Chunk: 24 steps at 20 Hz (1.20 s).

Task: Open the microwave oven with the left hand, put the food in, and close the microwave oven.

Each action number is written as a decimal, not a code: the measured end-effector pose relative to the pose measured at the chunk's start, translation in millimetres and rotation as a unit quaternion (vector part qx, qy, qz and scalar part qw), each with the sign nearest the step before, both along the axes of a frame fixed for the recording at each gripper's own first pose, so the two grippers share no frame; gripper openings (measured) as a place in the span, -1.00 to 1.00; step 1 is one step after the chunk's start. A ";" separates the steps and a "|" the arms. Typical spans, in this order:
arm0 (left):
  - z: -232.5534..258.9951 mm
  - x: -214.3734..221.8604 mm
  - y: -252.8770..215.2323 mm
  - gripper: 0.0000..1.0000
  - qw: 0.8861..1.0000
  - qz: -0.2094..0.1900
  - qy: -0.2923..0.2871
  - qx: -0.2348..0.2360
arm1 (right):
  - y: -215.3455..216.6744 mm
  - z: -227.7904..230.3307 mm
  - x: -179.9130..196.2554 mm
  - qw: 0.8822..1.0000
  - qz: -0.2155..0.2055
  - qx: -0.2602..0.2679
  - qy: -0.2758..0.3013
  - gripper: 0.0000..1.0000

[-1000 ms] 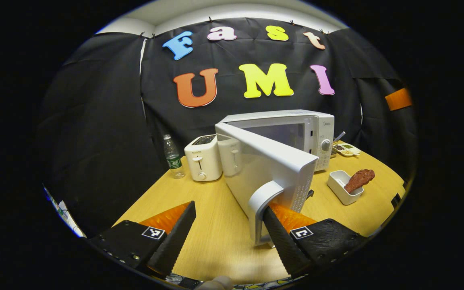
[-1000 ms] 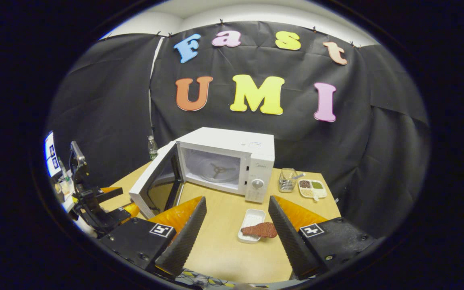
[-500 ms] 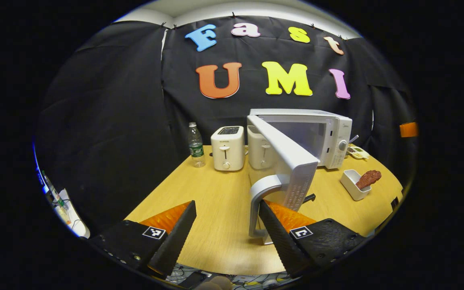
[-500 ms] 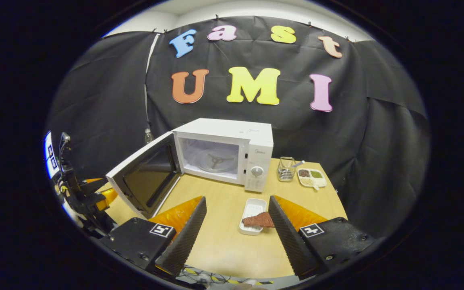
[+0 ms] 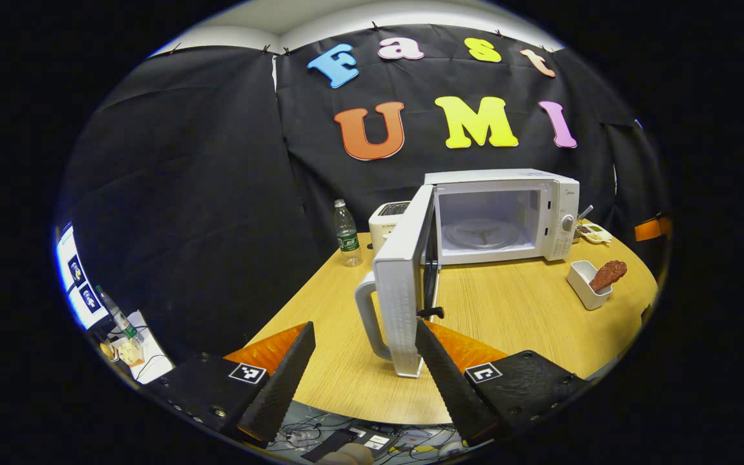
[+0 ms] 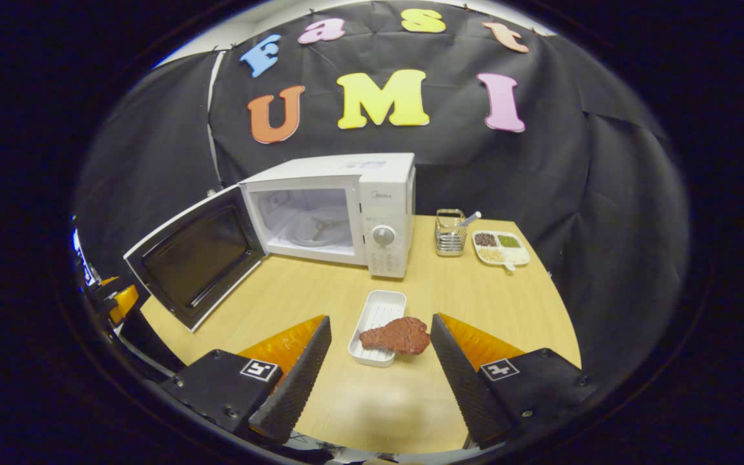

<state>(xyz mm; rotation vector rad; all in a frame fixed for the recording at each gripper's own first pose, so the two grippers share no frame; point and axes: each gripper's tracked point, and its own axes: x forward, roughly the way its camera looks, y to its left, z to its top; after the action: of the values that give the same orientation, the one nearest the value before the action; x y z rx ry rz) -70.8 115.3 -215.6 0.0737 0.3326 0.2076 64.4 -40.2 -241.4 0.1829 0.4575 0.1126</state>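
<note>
The white microwave (image 5: 501,213) stands at the back of the table with its cavity and turntable showing. Its door (image 5: 401,284) is swung wide and appears edge-on, and the door handle (image 5: 365,316) stands between the spread fingers of my left gripper (image 5: 364,336), which is open. I cannot tell whether a finger touches the door. A brown steak (image 6: 398,336) lies across a white tray (image 6: 382,310) in front of the microwave (image 6: 340,206). My right gripper (image 6: 380,329) is open, low over the table, with the steak just ahead between its fingers.
A toaster (image 5: 390,216) and a water bottle (image 5: 346,240) stand left of the microwave. A wire basket (image 6: 451,232) and a divided dish of grains (image 6: 501,248) sit to its right. The open door (image 6: 194,258) reaches out over the left of the table (image 6: 320,297).
The door has swung from about half open to wide open as my left gripper drew back. My right gripper has come down closer to the tray and steak.
</note>
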 end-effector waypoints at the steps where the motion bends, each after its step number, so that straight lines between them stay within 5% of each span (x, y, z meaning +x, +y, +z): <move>1: 5.8 -1.6 -9.8 0.92 1.000 0.002 0.001 0.001 | -4.3 -13.3 7.9 1.000 0.008 0.017 0.019 0.97; 4: 22.4 -2.0 -40.3 0.92 1.000 0.013 -0.002 -0.014 | -5.8 -51.9 30.3 0.990 0.040 0.106 0.081 0.87; 5: 28.6 -0.6 -51.6 0.92 1.000 0.017 -0.005 -0.017 | -4.4 -62.1 35.5 0.984 0.048 0.136 0.102 0.53; 8: 41.0 7.1 -79.4 0.92 0.999 0.034 -0.004 -0.026 | -2.8 -77.6 50.5 0.969 0.071 0.195 0.134 0.28; 11: 53.1 9.8 -99.9 0.92 0.998 0.052 -0.004 -0.023 | -1.0 -87.3 58.4 0.956 0.091 0.229 0.157 -0.41; 13: 60.2 12.0 -112.3 0.92 0.998 0.057 -0.002 -0.017 | 1.2 -87.2 59.2 0.947 0.111 0.253 0.163 -0.67; 15: 65.5 12.2 -118.6 0.92 0.998 0.061 -0.001 -0.012 | -1.8 -86.5 61.7 0.941 0.120 0.269 0.168 -0.75; 16: 68.5 12.7 -121.9 0.92 0.998 0.062 0.000 -0.010 | -1.4 -87.2 62.5 0.937 0.121 0.278 0.173 -0.55; 17: 71.6 14.1 -123.5 0.92 0.998 0.064 -0.002 -0.008 | -1.6 -87.0 62.1 0.936 0.122 0.282 0.175 -0.62; 24: 77.6 25.9 -131.3 0.92 0.999 0.047 -0.009 -0.019 | -10.2 -36.7 62.7 0.946 0.134 0.266 0.129 -0.70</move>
<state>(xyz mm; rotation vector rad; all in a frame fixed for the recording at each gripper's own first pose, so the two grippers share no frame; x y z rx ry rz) -44.9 -16.0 -138.0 0.0179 0.3224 0.2940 127.1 -50.4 -278.1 0.6732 0.7064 0.4848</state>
